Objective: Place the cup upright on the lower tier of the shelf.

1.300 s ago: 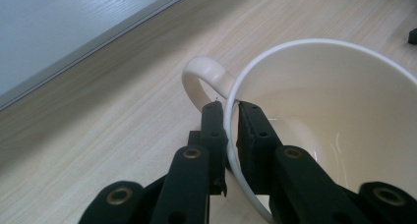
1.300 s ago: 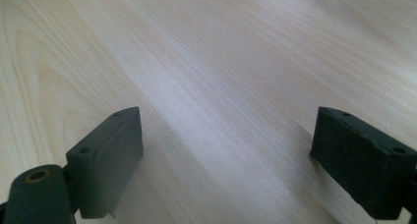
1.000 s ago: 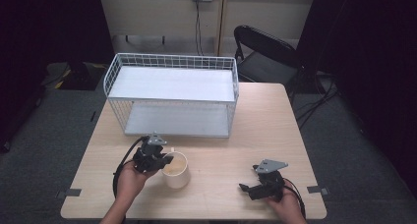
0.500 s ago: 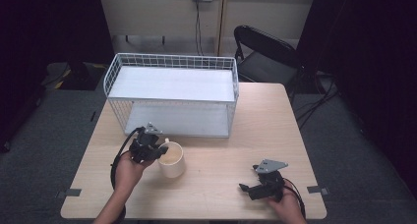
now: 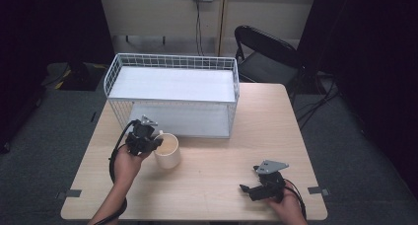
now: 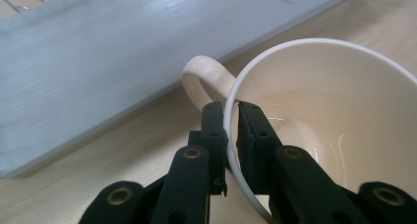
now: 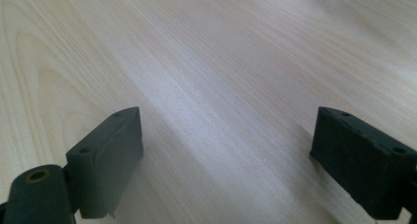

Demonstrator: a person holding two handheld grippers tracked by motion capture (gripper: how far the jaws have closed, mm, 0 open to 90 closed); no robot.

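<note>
At the near edge of the wooden table (image 5: pixel 217 185), the right gripper (image 5: pixel 250 189) rests low over bare wood, its jaws spread wide apart with nothing between them. Farther in on the left side, the left gripper (image 5: pixel 156 142) is clamped on the rim of a cream mug (image 5: pixel 167 151), one jaw inside the wall and one outside, just beside the handle (image 6: pixel 201 76). The mug is upright, close in front of the white wire rack (image 5: pixel 172 94) at the far side of the table.
</note>
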